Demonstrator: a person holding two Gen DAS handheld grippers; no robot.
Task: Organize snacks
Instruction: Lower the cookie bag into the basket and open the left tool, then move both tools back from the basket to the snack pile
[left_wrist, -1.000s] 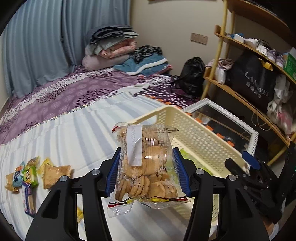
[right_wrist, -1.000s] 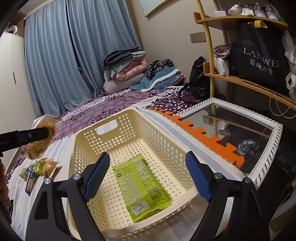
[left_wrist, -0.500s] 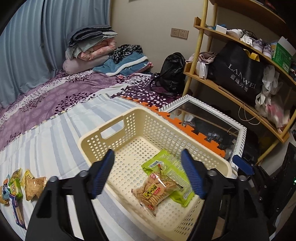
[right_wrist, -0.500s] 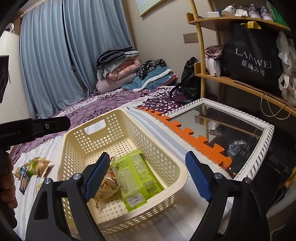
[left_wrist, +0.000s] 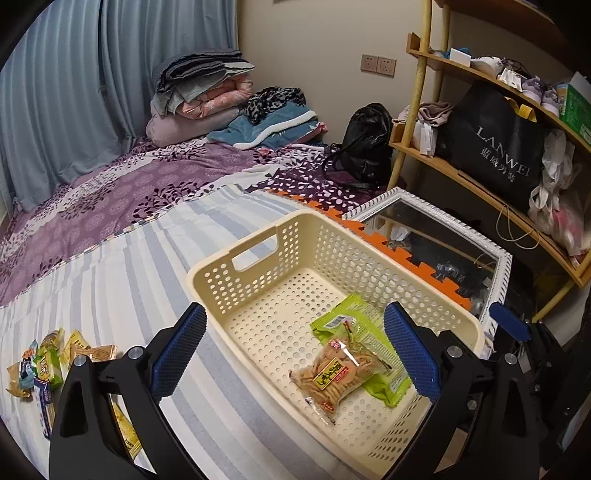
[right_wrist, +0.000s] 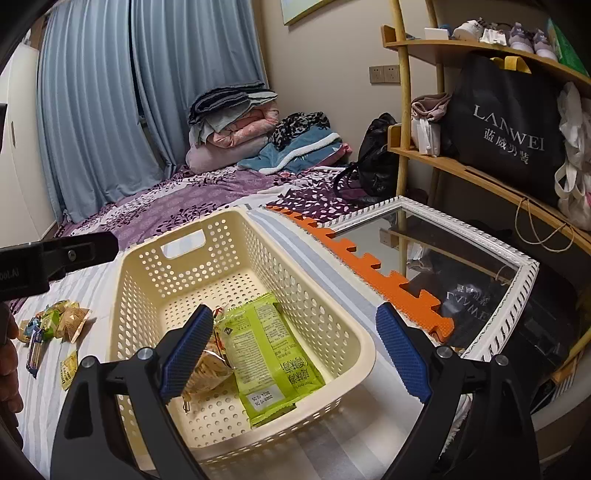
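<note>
While both jaw sets are widening, nothing sits between either pair of pads:

Left gripper (left_wrist: 293, 349): released and opening further; pads clear of everything; it hangs above the near end of the basket.

Right gripper (right_wrist: 295, 356): released and opening; nothing gripped; it hangs over the basket's near rim.

Biscuit pack (left_wrist: 338, 373): clear wrapper with a yellow label, lying flat on the basket floor, below and between the left gripper's fingers, not touched by them. In the right wrist view the pack (right_wrist: 207, 369) is partly hidden behind the left-hand pad.

Green packet (right_wrist: 271, 347): flat on the basket floor, just beside the biscuit pack, which overlaps one edge of it; it lies toward the mirror-side wall.

Basket (left_wrist: 258, 245): cream, perforated, with a handle slot at the far end; it rests on the striped sheet and holds only these two packs.

Loose snacks (left_wrist: 48, 360): a small cluster of wrapped items on the striped sheet (left_wrist: 122, 280), well apart from the basket on the side away from the mirror.

Person's hand (right_wrist: 9, 369): at the edge of the right wrist view, near the loose snacks.

Orange foam mat (right_wrist: 373, 266): runs along the basket's other side.

Mirror (right_wrist: 517, 284): white-framed, lying flat beyond the mat.

Bed (left_wrist: 122, 192): purple patterned cover, with folded bedding (left_wrist: 207, 92) stacked at the far end by the curtains (left_wrist: 66, 85).

Shelf unit (right_wrist: 491, 177): carries a black bag (right_wrist: 506, 118) and shoes.
</note>
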